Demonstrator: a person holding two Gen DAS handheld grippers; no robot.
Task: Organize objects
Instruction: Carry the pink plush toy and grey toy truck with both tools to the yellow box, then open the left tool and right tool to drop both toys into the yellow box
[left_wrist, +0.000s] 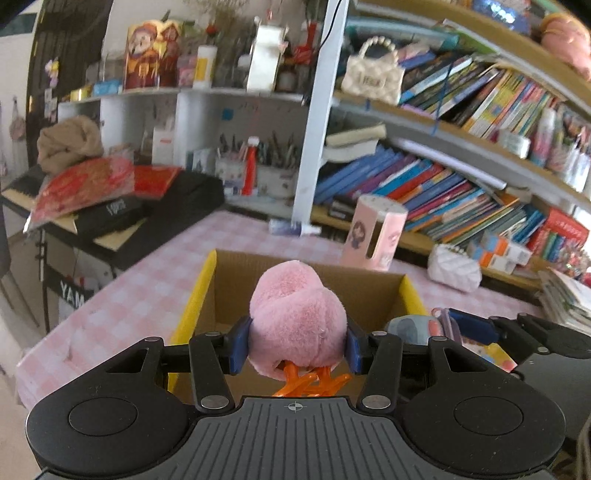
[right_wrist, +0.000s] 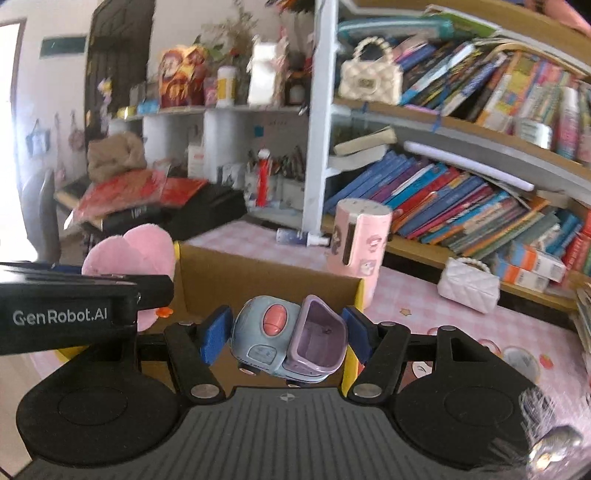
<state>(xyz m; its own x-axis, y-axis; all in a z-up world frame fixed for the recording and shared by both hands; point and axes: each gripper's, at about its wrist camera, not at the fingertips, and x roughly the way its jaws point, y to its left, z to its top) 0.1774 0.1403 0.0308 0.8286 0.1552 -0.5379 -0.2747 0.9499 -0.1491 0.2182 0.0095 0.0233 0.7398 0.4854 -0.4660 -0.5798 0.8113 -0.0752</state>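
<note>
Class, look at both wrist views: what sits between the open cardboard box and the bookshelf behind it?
A pink cylindrical container with cartoon stickers stands on the pink checked tablecloth between the cardboard box and the bookshelf, visible in both views.

Ahead: pink-checked tablecloth (left_wrist: 147, 280). Ahead right: curved wooden bookshelves (right_wrist: 480, 125) crammed with books. Ahead left: white shelving (left_wrist: 192, 110), dark door (right_wrist: 118, 55). Bright daylight far left.

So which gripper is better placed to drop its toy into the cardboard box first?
Probably left: its gripper holds the pink plush over the open cardboard box; the right's toy car hangs nearer the box's right edge.
</note>
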